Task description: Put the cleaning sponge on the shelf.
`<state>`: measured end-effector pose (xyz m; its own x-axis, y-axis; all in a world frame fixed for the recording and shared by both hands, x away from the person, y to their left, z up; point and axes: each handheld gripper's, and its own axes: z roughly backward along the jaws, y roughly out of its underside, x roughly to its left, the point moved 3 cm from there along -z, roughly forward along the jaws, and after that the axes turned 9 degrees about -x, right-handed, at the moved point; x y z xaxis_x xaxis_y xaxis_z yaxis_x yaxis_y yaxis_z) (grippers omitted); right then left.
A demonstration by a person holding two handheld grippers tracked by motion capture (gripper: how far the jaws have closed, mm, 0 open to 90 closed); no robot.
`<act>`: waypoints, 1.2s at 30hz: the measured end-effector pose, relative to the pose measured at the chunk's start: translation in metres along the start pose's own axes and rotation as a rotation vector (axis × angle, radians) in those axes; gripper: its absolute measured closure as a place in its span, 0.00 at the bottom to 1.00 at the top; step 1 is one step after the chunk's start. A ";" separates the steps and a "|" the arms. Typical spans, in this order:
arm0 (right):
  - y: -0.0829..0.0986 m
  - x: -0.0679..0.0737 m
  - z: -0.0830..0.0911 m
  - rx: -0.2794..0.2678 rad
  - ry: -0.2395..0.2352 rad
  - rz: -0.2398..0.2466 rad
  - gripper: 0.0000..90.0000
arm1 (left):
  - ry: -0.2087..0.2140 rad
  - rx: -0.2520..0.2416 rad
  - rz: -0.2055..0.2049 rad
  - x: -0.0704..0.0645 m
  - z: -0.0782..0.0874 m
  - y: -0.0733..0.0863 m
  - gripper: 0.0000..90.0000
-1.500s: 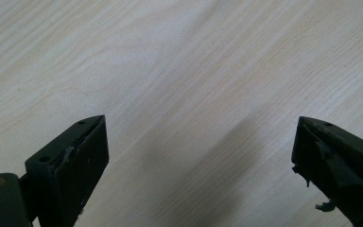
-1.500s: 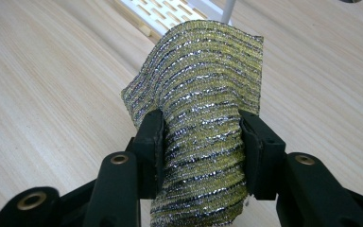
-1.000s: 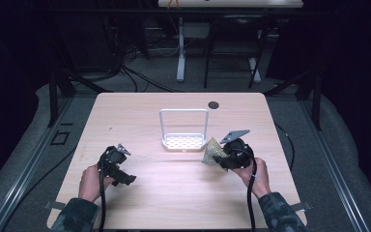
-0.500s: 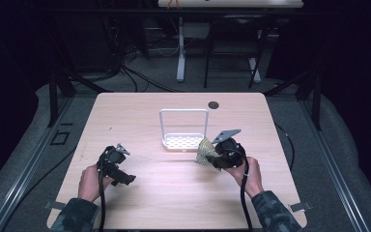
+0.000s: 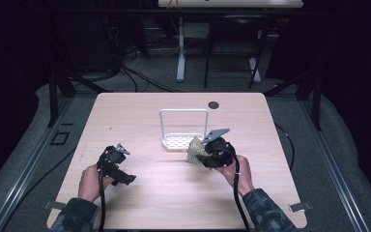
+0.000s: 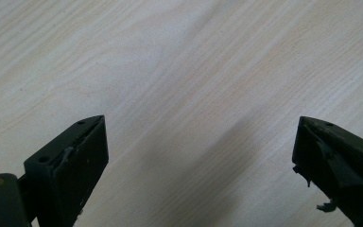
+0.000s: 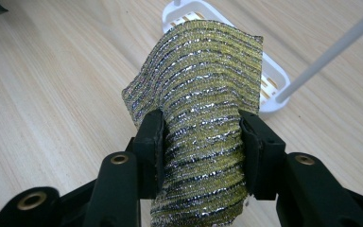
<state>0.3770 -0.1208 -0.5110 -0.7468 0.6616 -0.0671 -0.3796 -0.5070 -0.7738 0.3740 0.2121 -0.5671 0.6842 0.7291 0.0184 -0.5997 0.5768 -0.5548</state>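
Note:
A yellow-green and silver scouring sponge (image 7: 201, 94) is pinched between the jaws of my right gripper (image 7: 201, 142). From above, the sponge (image 5: 194, 149) hangs just in front of the white rack's perforated base (image 5: 178, 141), with my right gripper (image 5: 204, 153) shut on it, held by a hand. The white rack has a tall wire frame (image 5: 183, 112) rising at its back. My left gripper (image 5: 123, 178) rests at the front left of the table, jaws wide apart. In the left gripper view, its fingers (image 6: 73, 161) frame bare wood, and my left gripper (image 6: 198, 165) holds nothing.
The light wooden table (image 5: 140, 116) carries a dark round grommet (image 5: 213, 105) near its far edge. A metal desk leg (image 5: 179, 53) and cables stand on the floor behind the table. Cables trail from both grippers toward the front edge.
My right gripper has carried the sponge leftward, closer to the rack's front. The left gripper has stayed in place.

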 end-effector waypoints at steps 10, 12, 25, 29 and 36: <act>-0.010 0.006 -0.010 -0.010 0.007 0.026 0.63 | -0.003 -0.004 0.002 0.001 0.001 0.000 0.05; -0.011 0.006 -0.010 -0.014 0.008 0.026 0.63 | -0.003 -0.004 0.003 0.001 0.001 0.000 0.05; -0.017 0.012 -0.019 -0.025 0.020 0.049 0.63 | -0.010 0.002 0.001 0.000 0.000 -0.001 0.05; -0.021 0.011 -0.022 -0.030 0.030 0.061 0.63 | -0.012 -0.001 0.010 0.001 0.002 0.002 0.05; -0.033 0.012 -0.029 -0.045 0.056 0.079 0.62 | -0.016 -0.003 0.009 0.001 0.004 0.004 0.05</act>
<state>0.3961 -0.0798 -0.5049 -0.7411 0.6512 -0.1636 -0.2946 -0.5343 -0.7923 0.3706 0.2162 -0.5663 0.6722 0.7399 0.0267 -0.6042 0.5691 -0.5578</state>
